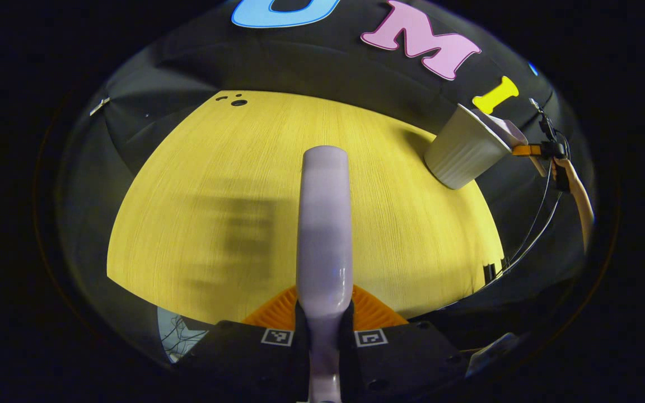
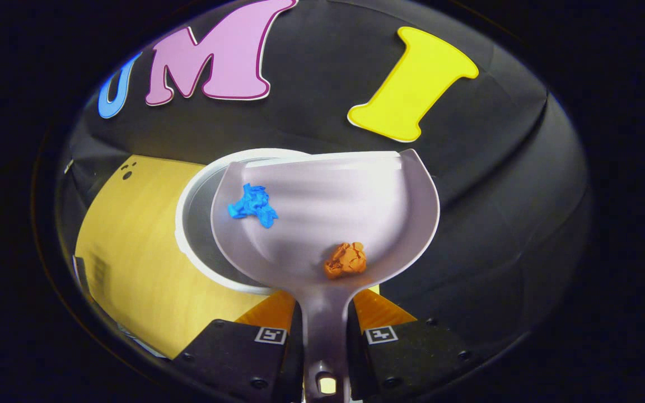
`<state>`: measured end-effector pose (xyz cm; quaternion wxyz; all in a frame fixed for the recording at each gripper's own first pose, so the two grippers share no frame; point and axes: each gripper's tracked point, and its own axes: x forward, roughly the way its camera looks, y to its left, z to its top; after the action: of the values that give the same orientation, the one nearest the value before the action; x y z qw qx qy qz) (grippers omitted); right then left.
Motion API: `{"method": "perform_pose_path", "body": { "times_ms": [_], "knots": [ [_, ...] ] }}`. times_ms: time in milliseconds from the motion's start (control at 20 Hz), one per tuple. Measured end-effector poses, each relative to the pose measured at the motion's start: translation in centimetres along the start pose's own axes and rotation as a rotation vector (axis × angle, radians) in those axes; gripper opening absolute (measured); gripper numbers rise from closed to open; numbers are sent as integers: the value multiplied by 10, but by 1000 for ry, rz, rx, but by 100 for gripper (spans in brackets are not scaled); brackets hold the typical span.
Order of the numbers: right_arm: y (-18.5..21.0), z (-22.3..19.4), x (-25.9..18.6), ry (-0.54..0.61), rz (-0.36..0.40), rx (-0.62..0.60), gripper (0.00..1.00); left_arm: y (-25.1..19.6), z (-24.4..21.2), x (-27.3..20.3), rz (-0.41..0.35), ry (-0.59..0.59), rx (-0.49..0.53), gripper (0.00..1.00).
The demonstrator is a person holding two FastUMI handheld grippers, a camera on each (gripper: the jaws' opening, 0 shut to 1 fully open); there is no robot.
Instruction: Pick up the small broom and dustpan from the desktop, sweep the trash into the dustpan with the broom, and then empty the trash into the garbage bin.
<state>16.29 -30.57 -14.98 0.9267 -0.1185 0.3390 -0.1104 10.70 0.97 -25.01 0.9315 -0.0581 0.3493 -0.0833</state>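
Two paper scraps [image 2: 252, 205] lie in the dustpan [image 2: 356, 212] over the bin [image 2: 188, 224]; both fingers pairs grasp handles.

We see a yellow wood-grain table [image 1: 216, 184] with three small dark holes [image 1: 238, 102] near its far edge. A pale ribbed bin [image 1: 465, 151] stands at its far right corner.

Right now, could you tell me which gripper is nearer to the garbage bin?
Right. The right gripper holds the dustpan over the garbage bin; the left gripper, gripping the broom, is across the table.
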Motion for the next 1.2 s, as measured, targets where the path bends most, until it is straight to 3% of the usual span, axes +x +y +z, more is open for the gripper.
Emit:
{"method": "perform_pose_path", "body": {
  "times_ms": [150, 400, 750, 1000, 1050, 1200],
  "knots": [
    [-10, 1, 3, -25, -95, -75, 36, 1, 4, 0, -1, 1, -17, 25],
    [-23, 10, 4, -113, -277, -303, 36, 8, 5, 2, -1, 13, -42, 27],
    [-36, 14, 1, -170, -463, -504, 36, 15, -1, 0, 3, 27, -72, 27],
    [-39, 35, -1, -223, -602, -816, 36, 16, -9, 2, 1, 43, -66, 25],
    [-41, 38, -1, -231, -621, -867, 31, 17, -11, 2, 8, 47, -58, 27],
    [-55, 43, -2, -236, -654, -974, 36, 14, -17, 3, -3, 61, -55, 25]
  ]
}}
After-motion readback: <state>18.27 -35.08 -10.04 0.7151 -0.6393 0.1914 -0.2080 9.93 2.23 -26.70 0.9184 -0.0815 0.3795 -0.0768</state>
